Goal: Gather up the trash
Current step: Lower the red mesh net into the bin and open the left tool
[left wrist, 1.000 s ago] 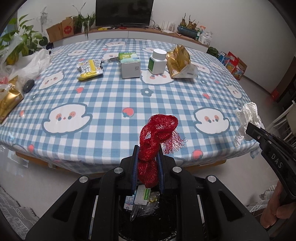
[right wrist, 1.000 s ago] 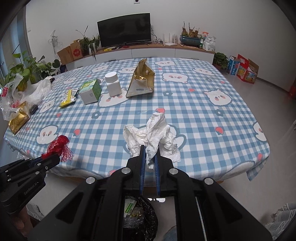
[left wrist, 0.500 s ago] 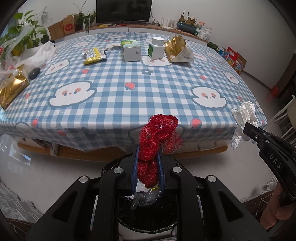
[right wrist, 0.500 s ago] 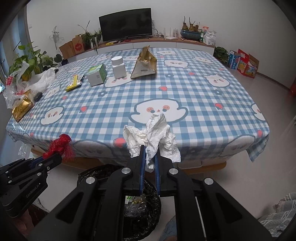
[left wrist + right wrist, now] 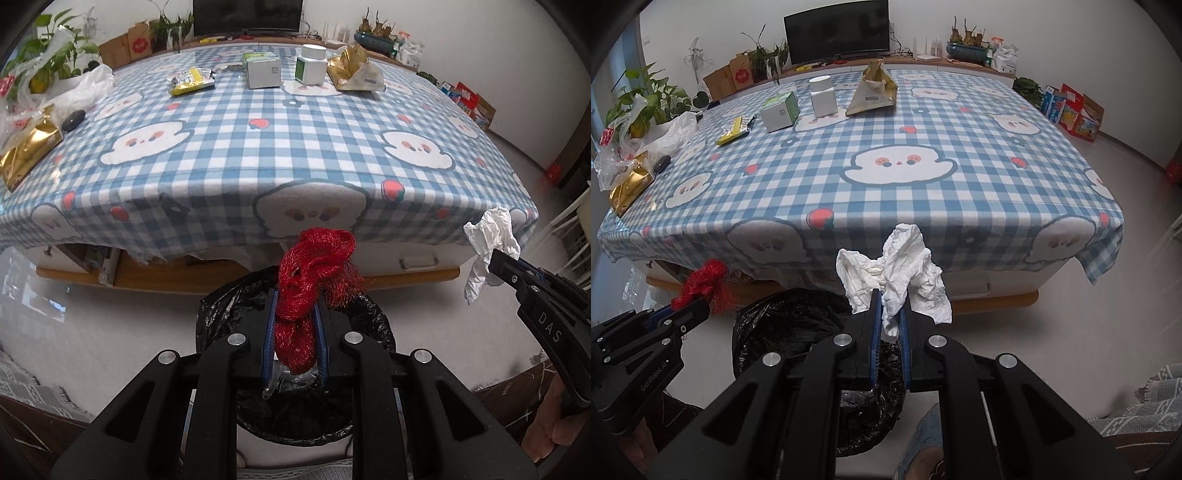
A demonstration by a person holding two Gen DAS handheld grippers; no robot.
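Here the left gripper (image 5: 293, 325) is clenched on a bundle of red glittery mesh netting (image 5: 314, 269), whose long axis runs up along the fingers, its loose looped end pointing toward the table. The right gripper (image 5: 888, 321) pinches a crumpled white paper tissue (image 5: 897, 266), which fans out above the pads. Both hang over a bin lined with a black plastic bag (image 5: 373, 314) on the floor; it holds what seems to be clear wrapping, partly hidden. Beyond stands the table with its blue checked tablecloth (image 5: 886, 122), bearing a green-and-white carton (image 5: 779, 110), a white plastic bottle (image 5: 822, 96) and a gold foil pouch (image 5: 873, 90).
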